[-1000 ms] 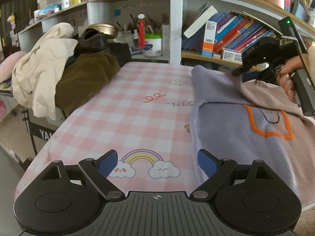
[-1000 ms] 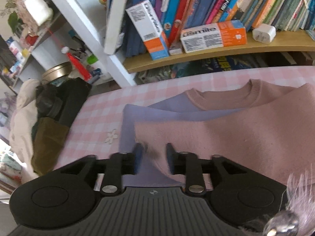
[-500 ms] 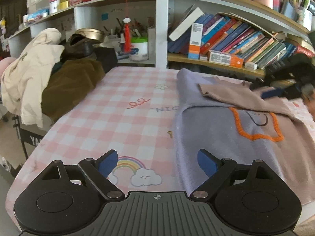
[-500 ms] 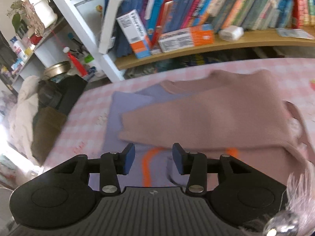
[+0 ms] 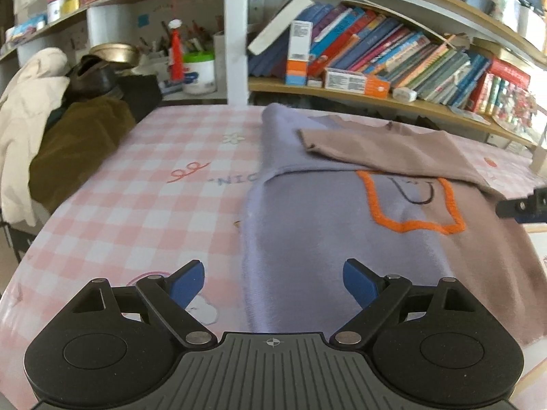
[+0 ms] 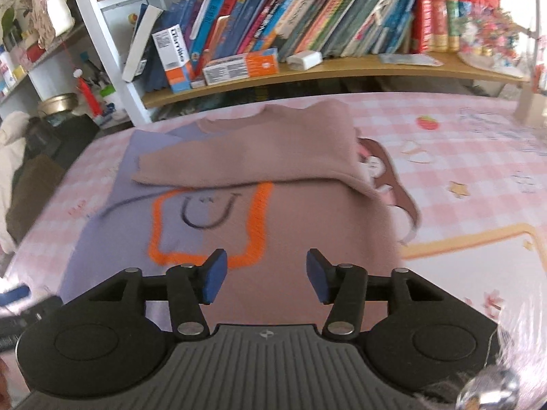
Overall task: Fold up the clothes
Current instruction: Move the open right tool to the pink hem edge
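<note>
A sweater, half lilac and half dusty pink, with an orange outline and a smiley face (image 5: 413, 201), lies flat on the pink checked tablecloth (image 5: 143, 198). Both sleeves are folded across its upper chest; the pink sleeve (image 6: 246, 157) lies on top. My left gripper (image 5: 273, 282) is open and empty, low over the sweater's near left hem. My right gripper (image 6: 263, 275) is open and empty above the sweater's lower front; part of it shows at the right edge of the left wrist view (image 5: 523, 205).
A heap of cream and brown clothes (image 5: 51, 130) lies at the table's left end. Bookshelves (image 6: 307, 27) full of books and boxes line the back edge. The tablecloth carries cartoon prints to the right of the sweater (image 6: 461, 184).
My right gripper let go of the pink sleeve, opened and drew back toward the sweater's lower front. The sleeve now lies across the chest. My left gripper shifted right over the hem.
</note>
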